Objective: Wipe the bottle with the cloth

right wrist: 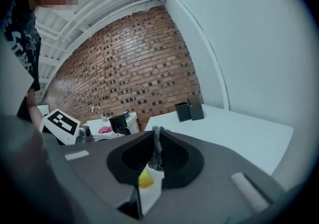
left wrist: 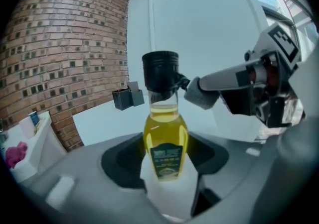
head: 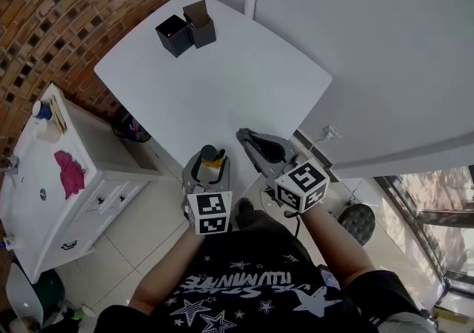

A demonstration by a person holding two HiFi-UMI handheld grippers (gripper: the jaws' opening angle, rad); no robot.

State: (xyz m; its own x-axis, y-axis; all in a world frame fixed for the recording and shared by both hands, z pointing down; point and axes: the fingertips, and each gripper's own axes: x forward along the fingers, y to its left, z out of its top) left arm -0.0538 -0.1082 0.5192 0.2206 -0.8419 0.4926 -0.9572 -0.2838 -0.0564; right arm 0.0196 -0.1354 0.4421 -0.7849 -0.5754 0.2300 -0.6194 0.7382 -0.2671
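Note:
A glass bottle (left wrist: 165, 133) of yellow oil with a black cap stands upright at the near corner of the white table (head: 222, 80). My left gripper (head: 209, 164) reaches around it, one jaw on each side of the body. The pads sit close to the glass, but a thin strip of table shows beside the base, so I see no squeeze. My right gripper (head: 244, 136), rolled over and raised, is shut on a grey cloth (right wrist: 157, 153). In the left gripper view, the cloth (left wrist: 202, 94) sits right by the bottle's cap. The right gripper view shows a bit of the yellow bottle (right wrist: 145, 180) under its jaws.
Two dark open boxes (head: 185, 28) stand at the table's far end. A white cabinet (head: 104, 169) with a pink rag (head: 70, 172) on top lies to the left, below the brick wall. A white wall runs along the right, with a wheeled base (head: 357, 222) on the floor.

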